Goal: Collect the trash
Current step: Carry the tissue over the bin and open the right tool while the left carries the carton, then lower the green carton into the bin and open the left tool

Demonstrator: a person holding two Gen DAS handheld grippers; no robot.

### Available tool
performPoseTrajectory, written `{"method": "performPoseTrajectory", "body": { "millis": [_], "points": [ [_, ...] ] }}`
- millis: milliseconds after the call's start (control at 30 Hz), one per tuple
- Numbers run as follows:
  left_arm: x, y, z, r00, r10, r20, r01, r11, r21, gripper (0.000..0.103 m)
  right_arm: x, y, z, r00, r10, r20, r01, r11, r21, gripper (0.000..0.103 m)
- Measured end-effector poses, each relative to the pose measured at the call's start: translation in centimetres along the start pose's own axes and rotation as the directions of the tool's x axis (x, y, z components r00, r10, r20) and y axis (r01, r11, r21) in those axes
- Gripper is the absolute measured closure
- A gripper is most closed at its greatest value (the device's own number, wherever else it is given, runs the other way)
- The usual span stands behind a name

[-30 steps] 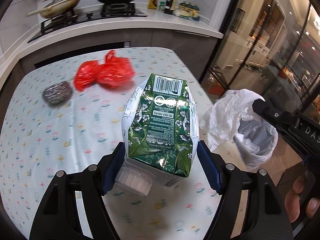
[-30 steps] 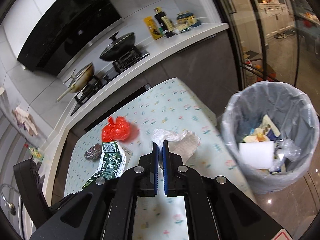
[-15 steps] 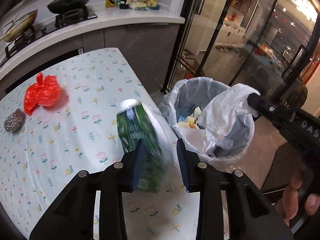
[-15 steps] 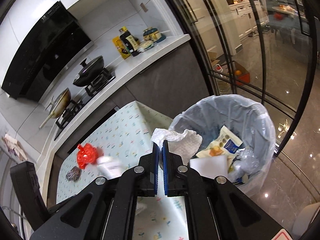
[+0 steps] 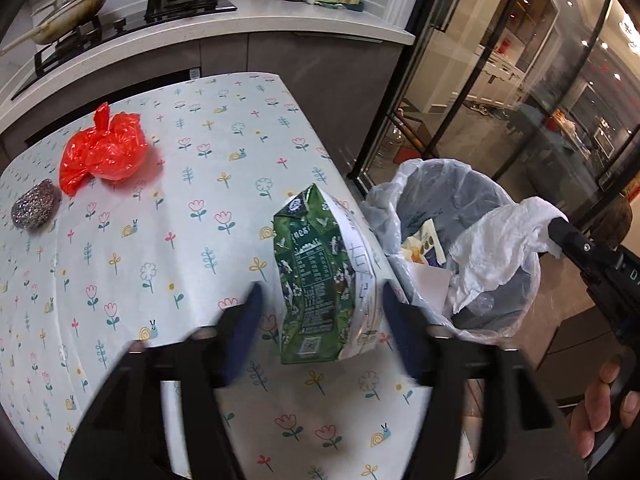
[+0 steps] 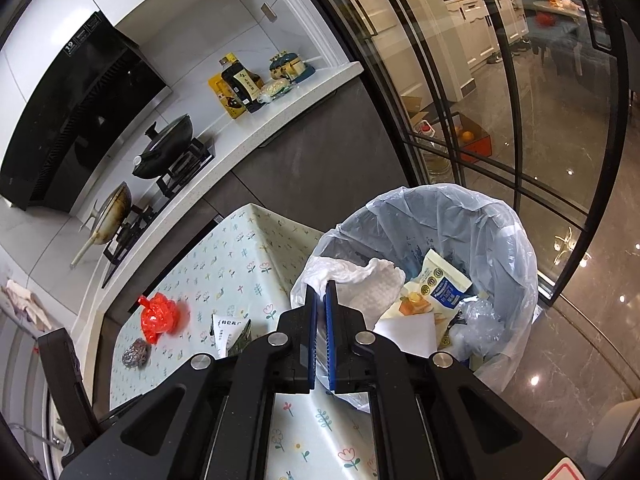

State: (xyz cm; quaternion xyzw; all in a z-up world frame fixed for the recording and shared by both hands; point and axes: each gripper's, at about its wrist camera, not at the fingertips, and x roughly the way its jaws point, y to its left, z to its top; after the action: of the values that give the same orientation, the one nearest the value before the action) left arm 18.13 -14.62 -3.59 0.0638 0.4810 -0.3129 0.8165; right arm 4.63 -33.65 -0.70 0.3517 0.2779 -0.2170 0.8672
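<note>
Left gripper (image 5: 320,332) opening, jaws now clear of carton (image 5: 324,284) once clamped; right gripper (image 6: 321,340) clamped on tissue (image 6: 360,280) over bin (image 6: 516,240); carton dropped short, probably needs regrasping.

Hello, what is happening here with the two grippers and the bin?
A person is collecting trash from the table into the bin. The left gripper is opening, with the green carton between its fingers at the table edge. The right gripper is shut on a white tissue over the bin. A red bag and a scourer remain on the table.
</note>
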Motion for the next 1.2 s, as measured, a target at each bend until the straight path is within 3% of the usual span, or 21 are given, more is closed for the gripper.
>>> {"method": "performPoseTrajectory", "body": {
  "millis": [233, 267, 333, 367, 600, 1200],
  "points": [
    [1.9, -1.7, -0.1, 0.999, 0.014, -0.029, -0.013, 1.000, 0.020, 0.023, 0.8, -0.4, 0.0, 1.000, -0.006, -0.016, 0.006, 1.000, 0.006, 0.099],
    [2.3, -1.9, -0.1, 0.999, 0.022, -0.033, -0.021, 0.999, 0.030, 0.026, 0.8, -0.5, 0.0, 1.000, -0.008, -0.018, 0.008, 1.000, 0.006, 0.099],
    [3.1, -2.1, -0.1, 0.998, 0.018, -0.052, -0.016, 0.999, 0.044, 0.045, 0.9, -0.6, 0.1, 1.000, -0.011, -0.020, 0.011, 1.000, 0.006, 0.099],
    [3.5, -2.1, -0.1, 0.997, 0.016, -0.073, -0.012, 0.999, 0.046, 0.059, 1.0, -0.7, 0.2, 1.000, -0.012, -0.020, 0.013, 1.000, 0.005, 0.099],
    [2.4, -2.5, 1.1, 0.999, -0.014, -0.035, 0.015, 0.999, 0.042, 0.081, 0.7, -1.3, 1.3, 1.000, -0.023, 0.004, 0.023, 1.000, 0.013, 0.099],
    [1.1, -11.4, 4.7, 0.981, -0.194, 0.006, 0.191, 0.969, 0.156, 0.085, 0.5, -4.6, 2.6, 0.997, -0.078, 0.018, 0.077, 0.995, 0.056, 0.099]
  ]
}}
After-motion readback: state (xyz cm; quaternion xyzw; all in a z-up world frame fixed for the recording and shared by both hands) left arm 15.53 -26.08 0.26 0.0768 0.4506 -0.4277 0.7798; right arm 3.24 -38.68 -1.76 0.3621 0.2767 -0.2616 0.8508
